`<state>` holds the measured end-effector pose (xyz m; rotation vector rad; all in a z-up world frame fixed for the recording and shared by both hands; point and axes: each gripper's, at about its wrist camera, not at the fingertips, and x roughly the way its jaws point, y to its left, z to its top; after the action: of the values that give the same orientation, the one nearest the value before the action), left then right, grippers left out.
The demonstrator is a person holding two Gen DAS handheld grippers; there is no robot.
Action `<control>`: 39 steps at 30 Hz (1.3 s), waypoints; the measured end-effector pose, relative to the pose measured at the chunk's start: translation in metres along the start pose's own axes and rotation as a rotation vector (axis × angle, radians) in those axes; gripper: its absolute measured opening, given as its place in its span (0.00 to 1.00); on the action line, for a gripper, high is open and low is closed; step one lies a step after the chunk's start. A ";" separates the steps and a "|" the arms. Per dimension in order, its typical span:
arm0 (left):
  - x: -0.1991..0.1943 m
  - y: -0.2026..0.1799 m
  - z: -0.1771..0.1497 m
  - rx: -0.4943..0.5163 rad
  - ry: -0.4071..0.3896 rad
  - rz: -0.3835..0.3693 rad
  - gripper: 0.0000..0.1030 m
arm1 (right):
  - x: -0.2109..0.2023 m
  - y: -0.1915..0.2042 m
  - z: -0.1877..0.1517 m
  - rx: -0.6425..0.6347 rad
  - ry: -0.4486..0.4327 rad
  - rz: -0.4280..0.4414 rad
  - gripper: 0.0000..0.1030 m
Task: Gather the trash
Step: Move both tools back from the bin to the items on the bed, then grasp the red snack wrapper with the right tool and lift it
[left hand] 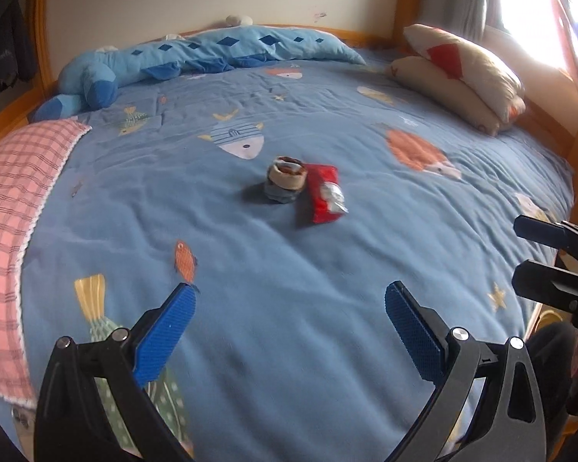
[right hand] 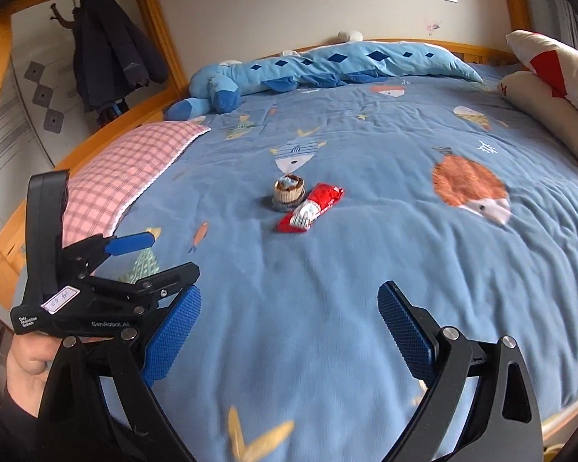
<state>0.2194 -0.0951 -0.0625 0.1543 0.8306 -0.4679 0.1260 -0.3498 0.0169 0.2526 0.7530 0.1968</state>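
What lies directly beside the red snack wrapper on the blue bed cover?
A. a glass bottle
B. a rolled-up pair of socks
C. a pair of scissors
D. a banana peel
B: the rolled-up pair of socks, beige outside with grey-blue below, sits against the left side of the red snack wrapper in the middle of the blue bed cover.

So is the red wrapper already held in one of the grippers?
No, the red wrapper lies on the blue bedspread beside the rolled sock, well ahead of the open left gripper and right gripper.
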 end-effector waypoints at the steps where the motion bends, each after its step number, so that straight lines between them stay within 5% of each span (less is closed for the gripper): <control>1: 0.006 0.006 0.004 -0.005 0.002 -0.007 0.96 | 0.009 0.000 0.006 0.001 0.006 -0.008 0.85; 20: 0.104 0.041 0.058 0.052 0.034 -0.050 0.96 | 0.151 -0.031 0.066 0.079 0.148 -0.020 0.56; 30: 0.116 0.049 0.059 0.034 0.052 -0.059 0.96 | 0.198 -0.040 0.077 0.125 0.213 -0.035 0.62; 35: 0.120 0.048 0.061 0.041 0.058 -0.064 0.96 | 0.202 -0.041 0.074 0.094 0.212 -0.051 0.39; 39: 0.124 0.039 0.064 0.054 0.062 -0.071 0.96 | 0.187 -0.048 0.071 0.097 0.176 -0.044 0.30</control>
<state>0.3526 -0.1221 -0.1135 0.1906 0.8871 -0.5551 0.3124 -0.3572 -0.0688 0.3134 0.9434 0.1417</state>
